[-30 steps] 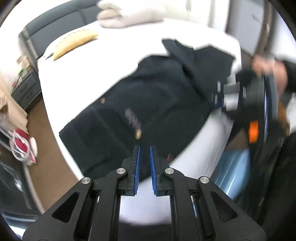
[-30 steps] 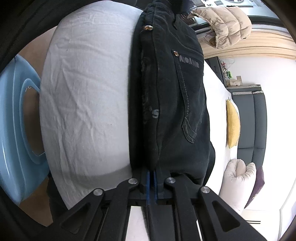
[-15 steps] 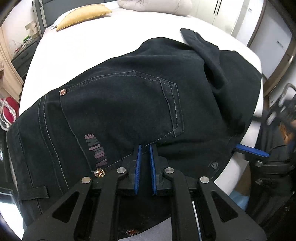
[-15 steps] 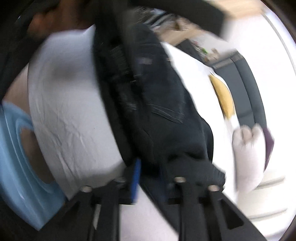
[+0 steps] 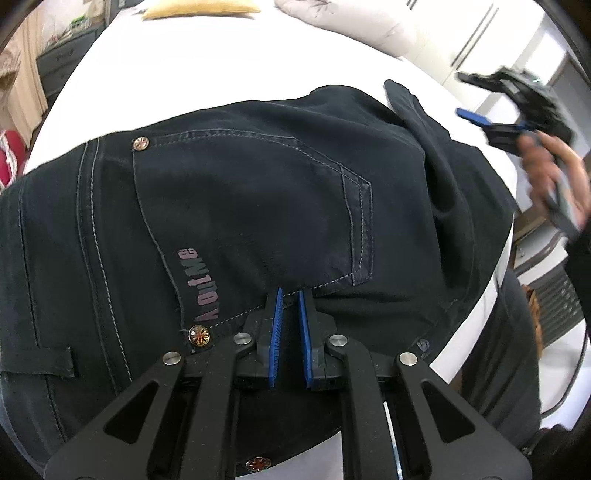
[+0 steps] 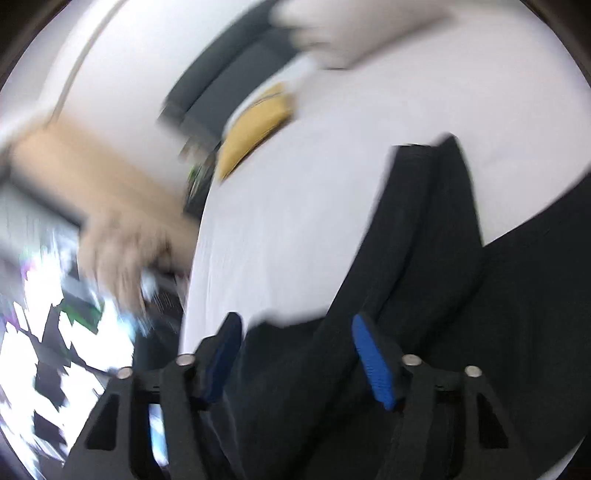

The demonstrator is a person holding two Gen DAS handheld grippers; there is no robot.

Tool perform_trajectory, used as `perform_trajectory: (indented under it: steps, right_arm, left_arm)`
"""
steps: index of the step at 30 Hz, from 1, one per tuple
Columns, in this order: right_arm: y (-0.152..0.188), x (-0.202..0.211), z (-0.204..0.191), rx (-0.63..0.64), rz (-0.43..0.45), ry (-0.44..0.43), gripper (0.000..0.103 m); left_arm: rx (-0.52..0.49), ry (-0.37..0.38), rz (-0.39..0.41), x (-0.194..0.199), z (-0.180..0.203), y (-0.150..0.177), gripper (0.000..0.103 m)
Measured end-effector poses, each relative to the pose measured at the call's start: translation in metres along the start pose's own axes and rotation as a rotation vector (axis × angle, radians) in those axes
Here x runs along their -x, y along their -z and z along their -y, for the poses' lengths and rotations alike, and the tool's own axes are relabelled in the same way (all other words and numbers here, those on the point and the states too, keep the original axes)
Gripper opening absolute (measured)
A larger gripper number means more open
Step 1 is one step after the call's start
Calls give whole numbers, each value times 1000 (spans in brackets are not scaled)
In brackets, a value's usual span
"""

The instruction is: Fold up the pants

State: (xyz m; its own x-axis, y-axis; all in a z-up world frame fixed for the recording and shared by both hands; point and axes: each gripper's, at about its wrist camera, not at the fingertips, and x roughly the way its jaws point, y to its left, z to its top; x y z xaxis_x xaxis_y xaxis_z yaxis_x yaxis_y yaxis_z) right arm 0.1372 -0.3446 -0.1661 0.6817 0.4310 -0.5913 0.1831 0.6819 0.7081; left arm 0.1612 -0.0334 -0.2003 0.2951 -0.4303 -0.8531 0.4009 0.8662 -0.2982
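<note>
Lying across the near edge of the white bed [image 5: 207, 66], the black pants [image 5: 258, 206] rest seat-side up, one back pocket [image 5: 251, 192] with pale stitching and a printed logo [image 5: 199, 284] facing the left wrist camera. A belt loop [image 5: 37, 363] sits at the waistband toward the left, and round metal rivets [image 5: 198, 335] mark the pocket corners. One dark leg [image 5: 417, 122] is folded over the rest of the garment and runs toward the far right edge of the bed, where part of the fabric hangs over the side.

The left gripper [image 5: 290, 325] hovers low over the pocket's lower seam; its blue pads [image 5: 275, 332] stand close together with a narrow gap between them, and no cloth is seen in that gap. Whether the tips touch the denim cannot be told.

The right gripper [image 6: 295, 354] appears in its own blurred view with the blue pads [image 6: 373, 365] spread wide apart, dark pants fabric [image 6: 424, 277] lying beneath and beyond them, nothing clamped. From the left wrist view the same gripper [image 5: 491, 123] is raised above the right edge of the bed, held by the person's hand [image 5: 554, 173].

A yellow pillow [image 5: 201, 9] and a pale duvet [image 5: 343, 18] lie at the far edge of the bed.
</note>
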Motion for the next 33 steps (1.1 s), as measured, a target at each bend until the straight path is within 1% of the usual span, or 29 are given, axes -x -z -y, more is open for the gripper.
perform_trajectory:
  steps: [2, 3, 5, 6, 8, 9, 12, 13, 14, 15, 16, 17, 18, 20, 22, 25, 28, 29, 31, 33]
  right_arm:
    - [-23, -16, 30, -145, 7, -3, 62]
    - [-30, -24, 41, -191, 5, -4, 62]
    - [-39, -39, 60, -270, 11, 31, 63]
    - [-42, -47, 66, -287, 4, 29, 62]
    - [-48, -62, 77, -326, -7, 60, 63]
    - [-51, -68, 81, -341, -10, 60, 63]
    - [-59, -84, 88, -364, 4, 17, 63]
    - [-63, -85, 89, -363, 12, 7, 61]
    - [-66, -84, 90, -362, 25, -14, 51]
    - [-70, -87, 91, -362, 23, -16, 43]
    - [-76, -90, 95, -361, 15, -6, 22]
    - [-79, -91, 99, -357, 8, 5, 6]
    - [-81, -90, 100, -349, 3, 18, 6]
    - [-81, -80, 98, -319, 23, 24, 5]
    - [-81, -60, 93, -287, 66, 2, 5]
    - [-71, -7, 90, -262, 152, -42, 5]
    - [-48, 65, 101, -267, 265, -63, 5]
    - [-42, 83, 109, -281, 296, -54, 5]
    - [-16, 122, 134, -331, 355, -19, 5]
    - [9, 150, 164, -401, 403, 43, 5]
  left_arm:
    - [9, 1, -1, 4, -5, 3, 9]
    - [13, 2, -4, 3, -5, 3, 9]
    - [23, 8, -10, 4, -7, 2, 9]
    - [26, 11, -14, 5, -9, 3, 9]
    - [30, 14, -20, 9, -12, 5, 9]
    - [29, 12, -24, 8, -12, 4, 9]
    - [29, 11, -33, 9, -14, 2, 9]
    - [27, 10, -35, 8, -14, 1, 9]
    - [25, 9, -38, 7, -14, -1, 8]
    - [23, 7, -42, 6, -14, -3, 8]
    - [20, 3, -44, 5, -12, -5, 8]
    - [16, -4, -45, 4, -11, -6, 8]
    - [9, -16, -46, 4, -9, -7, 8]
    - [9, -28, -45, 4, -6, -7, 7]
    - [13, -27, -44, 4, -5, -8, 7]
    - [37, -3, -46, 2, -8, -8, 7]
    - [33, -5, -42, 2, -9, -8, 6]
    - [31, -7, -42, 3, -11, -8, 6]
    - [30, -10, -44, 3, -11, -8, 6]
    - [36, -8, -48, 4, -11, -9, 6]
